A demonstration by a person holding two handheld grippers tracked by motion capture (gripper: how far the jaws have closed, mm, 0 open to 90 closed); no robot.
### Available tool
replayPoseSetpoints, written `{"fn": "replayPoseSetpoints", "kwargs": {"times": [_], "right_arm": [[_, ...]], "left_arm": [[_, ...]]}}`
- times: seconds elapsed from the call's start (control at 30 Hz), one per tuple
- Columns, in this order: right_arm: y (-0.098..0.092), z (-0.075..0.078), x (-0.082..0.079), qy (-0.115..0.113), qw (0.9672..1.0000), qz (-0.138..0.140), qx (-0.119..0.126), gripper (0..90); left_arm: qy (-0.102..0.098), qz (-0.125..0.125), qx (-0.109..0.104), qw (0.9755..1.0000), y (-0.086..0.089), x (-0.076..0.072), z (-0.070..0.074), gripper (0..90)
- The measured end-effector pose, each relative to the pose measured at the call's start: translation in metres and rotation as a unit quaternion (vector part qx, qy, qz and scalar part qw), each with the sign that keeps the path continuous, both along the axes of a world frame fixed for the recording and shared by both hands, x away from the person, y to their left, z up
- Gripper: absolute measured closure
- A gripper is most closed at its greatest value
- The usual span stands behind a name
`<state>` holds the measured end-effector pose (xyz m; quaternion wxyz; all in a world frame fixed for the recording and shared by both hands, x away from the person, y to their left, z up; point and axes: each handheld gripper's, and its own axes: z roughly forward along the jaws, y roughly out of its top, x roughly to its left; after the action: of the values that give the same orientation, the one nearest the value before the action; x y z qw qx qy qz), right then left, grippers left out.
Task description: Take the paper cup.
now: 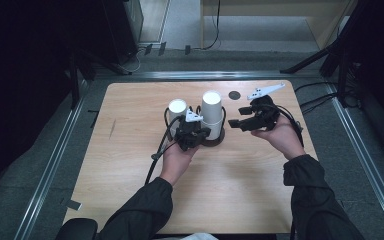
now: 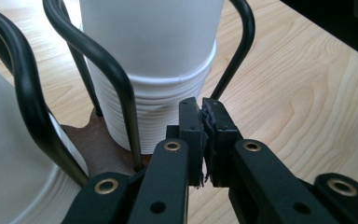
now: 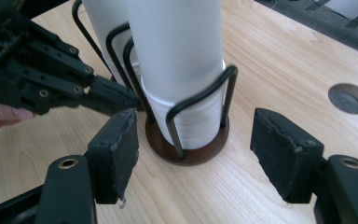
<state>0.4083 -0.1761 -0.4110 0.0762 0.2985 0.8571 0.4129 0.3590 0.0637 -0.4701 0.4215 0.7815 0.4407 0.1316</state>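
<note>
Two stacks of white paper cups stand near the middle of the pale wooden counter [image 1: 130, 165], side by side, each ringed by a black wire holder on a dark round base. The taller stack [image 1: 212, 114] sits on the right, the shorter stack [image 1: 177, 111] on the left. Up close, the taller stack shows smooth white walls above and fine ribbed rims nested tightly near the bottom, with wire loops [image 2: 116, 88] rising around it. That's two stacks, two holders, and two tools in play.

The left tool [image 1: 197, 133] sits right at the foot of the stacks, its pads pressed together with nothing between them, just in front of the ribbed cup base. The right tool [image 1: 236, 123] hovers off to the right of the taller stack, clear of it, pads parted and empty. One dark round hole [image 1: 234, 95] marks the counter behind the cups.
</note>
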Motion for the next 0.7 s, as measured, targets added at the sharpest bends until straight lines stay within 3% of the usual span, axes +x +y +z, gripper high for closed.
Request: {"fn": "replayPoseSetpoints", "kwargs": {"times": [0.27,0.33,0.7], "right_arm": [[0.015,0.021,0.011,-0.012,0.9998,0.014,0.000,30.5],[0.026,0.026,0.015,-0.014,0.9995,0.027,-0.004,29.8],[0.053,0.027,0.026,-0.015,0.9987,0.043,-0.021,26.4]], "left_arm": [[0.007,0.008,-0.002,0.9999,0.004,0.007,0.001,86.4],[0.010,0.009,-0.003,0.9999,0.005,0.008,0.000,86.1],[0.016,0.011,-0.008,0.9998,0.005,0.010,0.000,84.2]]}}
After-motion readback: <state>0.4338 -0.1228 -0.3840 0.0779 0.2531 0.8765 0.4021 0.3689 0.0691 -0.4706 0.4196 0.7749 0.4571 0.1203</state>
